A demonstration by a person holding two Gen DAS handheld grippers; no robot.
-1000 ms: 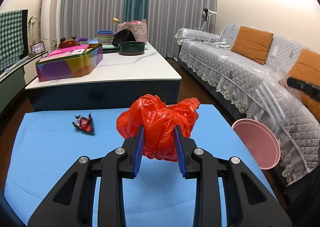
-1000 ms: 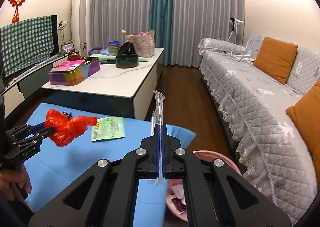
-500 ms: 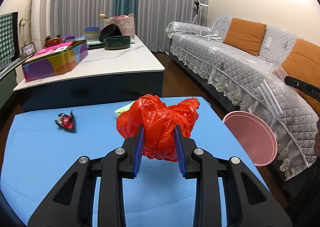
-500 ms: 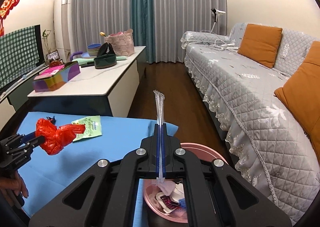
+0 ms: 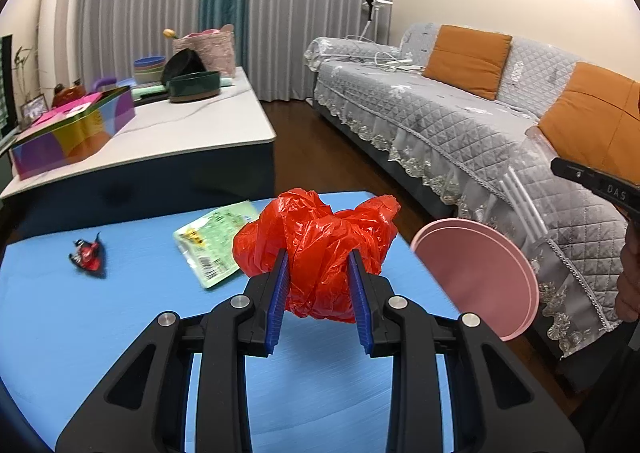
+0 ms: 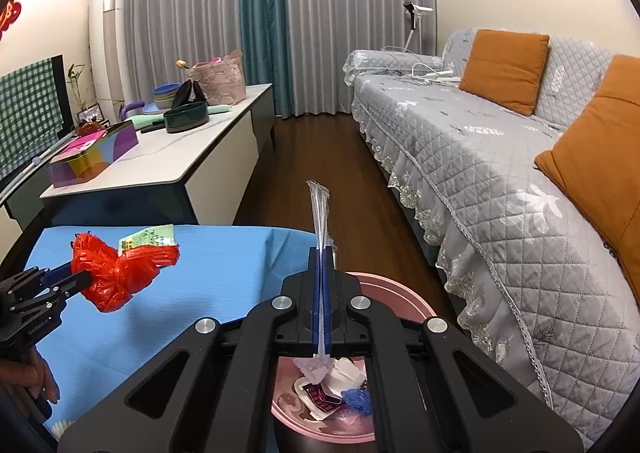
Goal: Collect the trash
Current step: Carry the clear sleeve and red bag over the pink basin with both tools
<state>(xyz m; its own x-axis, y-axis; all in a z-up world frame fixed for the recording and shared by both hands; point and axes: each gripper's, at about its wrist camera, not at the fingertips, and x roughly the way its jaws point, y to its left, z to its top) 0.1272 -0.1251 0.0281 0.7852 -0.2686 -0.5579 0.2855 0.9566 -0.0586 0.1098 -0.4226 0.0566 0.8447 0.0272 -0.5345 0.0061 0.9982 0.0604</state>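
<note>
My left gripper [image 5: 318, 259] is shut on a crumpled red plastic bag [image 5: 316, 249], held above the blue table [image 5: 120, 317]. From the right wrist view, that bag [image 6: 116, 273] hangs left of me. My right gripper [image 6: 321, 251] is shut on a clear plastic wrapper [image 6: 319, 209] that sticks up past its tips, above the pink bin [image 6: 404, 297], which holds several scraps. In the left wrist view the bin [image 5: 480, 273] stands off the table's right edge, with the wrapper [image 5: 524, 193] above it. A green packet [image 5: 216, 241] and a small red-black wrapper [image 5: 88, 255] lie on the table.
A grey quilted sofa [image 6: 500, 173] with orange cushions runs along the right. A white coffee table [image 5: 160, 133] behind carries a colourful box [image 5: 72, 133], bowls and a basket. Dark wood floor [image 6: 316, 157] lies between them. A person's hand [image 6: 36, 377] holds the left gripper.
Both grippers have shifted right toward the pink bin with their loads still gripped. The right gripper now sits lower over the bin, and the green packet has come into the left wrist view.
</note>
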